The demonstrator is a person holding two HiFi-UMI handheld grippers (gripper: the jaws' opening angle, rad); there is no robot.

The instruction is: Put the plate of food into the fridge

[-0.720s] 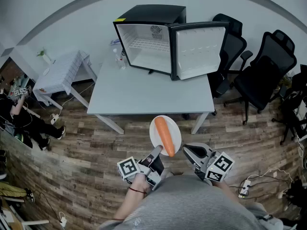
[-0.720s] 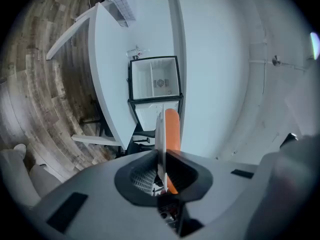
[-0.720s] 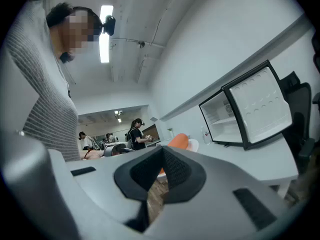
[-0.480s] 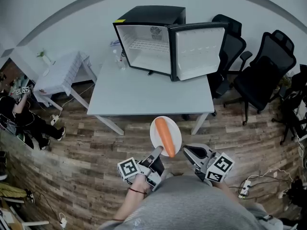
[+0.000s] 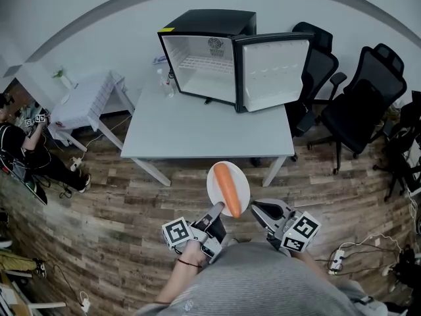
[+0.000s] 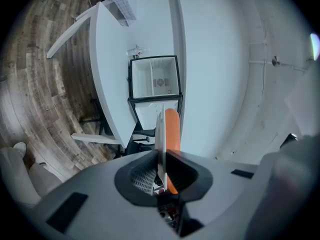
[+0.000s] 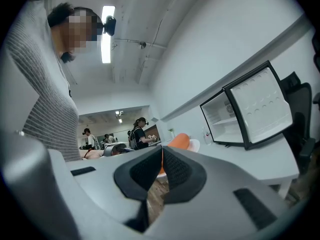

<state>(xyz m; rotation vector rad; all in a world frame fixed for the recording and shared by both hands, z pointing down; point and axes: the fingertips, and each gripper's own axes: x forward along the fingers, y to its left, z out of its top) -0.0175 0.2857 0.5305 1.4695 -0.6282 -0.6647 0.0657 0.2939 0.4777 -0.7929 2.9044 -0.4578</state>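
The left gripper (image 5: 216,209) has its jaws closed on the near rim of a round white plate (image 5: 244,188), and its own view shows the thin rim pinched between the two dark pads. On the plate lies a long orange carrot-shaped piece of food (image 5: 227,184), running from the far edge back toward the jaws. The plate is held in the air over the wood-plank floor (image 5: 131,209), just in front of the near edge of the pale grey rectangular bench (image 5: 204,127) and not touching it. The right gripper (image 5: 258,208) hangs just beside the plate on the person's right, clear of it; its jaws are closed together with nothing between them. At the far end of the bench stands a small black fridge with a white interior (image 5: 197,64), its door (image 5: 273,71) swung wide open to the right, and a white wire shelf shows inside. A small clear bottle (image 5: 165,84) stands on the bench just left of the fridge. Black office chairs (image 5: 358,104) stand to the right of the bench, and a small white side table (image 5: 85,97) stands to its left.
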